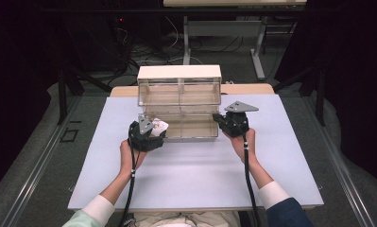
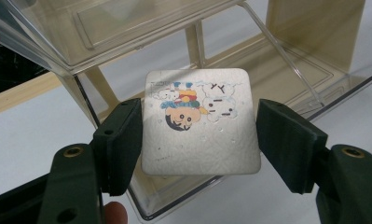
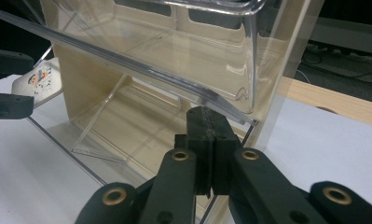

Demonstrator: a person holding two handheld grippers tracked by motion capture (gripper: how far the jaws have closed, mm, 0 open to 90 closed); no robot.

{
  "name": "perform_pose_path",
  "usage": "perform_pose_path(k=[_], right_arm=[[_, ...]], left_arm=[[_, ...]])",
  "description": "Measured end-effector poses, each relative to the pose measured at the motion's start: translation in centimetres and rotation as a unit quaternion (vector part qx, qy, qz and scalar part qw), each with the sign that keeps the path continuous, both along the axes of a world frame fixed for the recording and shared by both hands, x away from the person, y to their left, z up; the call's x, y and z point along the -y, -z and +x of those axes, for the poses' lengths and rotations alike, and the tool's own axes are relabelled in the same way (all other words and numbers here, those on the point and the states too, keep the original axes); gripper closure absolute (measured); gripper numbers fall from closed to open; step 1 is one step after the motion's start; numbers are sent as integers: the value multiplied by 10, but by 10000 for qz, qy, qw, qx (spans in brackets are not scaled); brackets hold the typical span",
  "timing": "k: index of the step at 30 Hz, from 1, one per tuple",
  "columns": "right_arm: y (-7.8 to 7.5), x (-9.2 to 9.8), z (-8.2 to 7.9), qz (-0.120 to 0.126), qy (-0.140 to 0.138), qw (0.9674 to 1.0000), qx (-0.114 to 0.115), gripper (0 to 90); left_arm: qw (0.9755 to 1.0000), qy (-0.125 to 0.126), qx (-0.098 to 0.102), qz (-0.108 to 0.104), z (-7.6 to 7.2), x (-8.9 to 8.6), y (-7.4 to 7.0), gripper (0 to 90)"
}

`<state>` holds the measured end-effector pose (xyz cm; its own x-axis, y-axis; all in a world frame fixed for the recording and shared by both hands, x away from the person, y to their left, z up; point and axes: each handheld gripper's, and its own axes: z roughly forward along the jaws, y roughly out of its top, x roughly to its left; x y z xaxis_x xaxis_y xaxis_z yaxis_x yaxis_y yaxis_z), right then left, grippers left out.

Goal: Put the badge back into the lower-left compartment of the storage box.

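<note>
The left hand-held gripper [image 2: 197, 135] is holding a flat white packet [image 2: 200, 121], printed with a cartoon, by its two side edges, the jaws standing only as far apart as the packet is wide. The packet is hanging at the left front corner of the clear bin [image 1: 180, 97], just in front of and above the lip of the tilted-out lower drawer [image 1: 188, 126]. The drawer's cavity is lying directly ahead of the packet and slightly below it, so the coming move looks to be a short push forward and down, with the packet's flat face kept roughly level to pass under the upper drawer [image 2: 104, 28]. The right hand-held gripper [image 3: 210, 140] is sitting at the right front corner of the bin with its jaws fully closed, seemingly pinching the drawer's clear front edge to keep it tilted open. The bin is standing on the white surface [image 1: 195, 175]. The left hand-held gripper is the nearer one to the open cavity.
</note>
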<state>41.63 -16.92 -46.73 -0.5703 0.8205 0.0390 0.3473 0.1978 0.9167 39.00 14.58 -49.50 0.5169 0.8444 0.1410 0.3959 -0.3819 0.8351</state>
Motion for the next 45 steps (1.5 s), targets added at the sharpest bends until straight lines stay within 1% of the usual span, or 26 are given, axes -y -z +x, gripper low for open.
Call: perform_pose_path(k=[2, 3, 5, 9, 10, 15, 17, 18, 23, 27, 29, 32, 37, 45], right_arm=[[0, 0, 0, 2, 2, 10000, -4, 900], [0, 0, 0, 2, 0, 10000, -3, 900], [0, 0, 0, 1, 5, 10000, -2, 900], [0, 0, 0, 2, 4, 10000, -7, 900], [0, 0, 0, 6, 5, 10000, -10, 900], [0, 0, 0, 5, -2, 10000, -15, 900], [0, 0, 0, -10, 16, 10000, -25, 900], [0, 0, 0, -11, 15, 10000, -27, 900], [0, 0, 0, -12, 11, 10000, -31, 900], [0, 1, 0, -5, -13, 10000, -13, 900], [0, 0, 0, -9, -11, 10000, -11, 900], [-1, 0, 0, -6, -10, 10000, -12, 900], [-1, 1, -1, -20, -4, 10000, -19, 900], [-1, 1, 0, -20, -6, 10000, -19, 900]], left_arm=[[10000, -15, 12, 3, 0, 0, 0, 335], [10000, 2, 43, 48, 1, 0, 0, 335], [10000, -26, 61, -13, 1, 1, 1, 335], [10000, -33, 77, -19, 3, 1, 2, 335], [9999, -58, 91, -49, 3, 1, 3, 335], [9999, -56, 115, 4, 6, 2, 4, 335], [9999, -70, 119, -23, 6, 4, 5, 335], [9999, -51, 143, 8, 7, 4, 5, 335], [9998, -68, 188, 16, 9, 5, 7, 335], [9998, -56, 196, 55, 10, 6, 7, 335], [9997, -92, 218, 66, 10, 7, 8, 335], [9997, -117, 204, 31, 12, 7, 10, 335], [9996, -120, 235, 67, 12, 7, 11, 335], [9996, -124, 228, 86, 14, 8, 13, 335]])
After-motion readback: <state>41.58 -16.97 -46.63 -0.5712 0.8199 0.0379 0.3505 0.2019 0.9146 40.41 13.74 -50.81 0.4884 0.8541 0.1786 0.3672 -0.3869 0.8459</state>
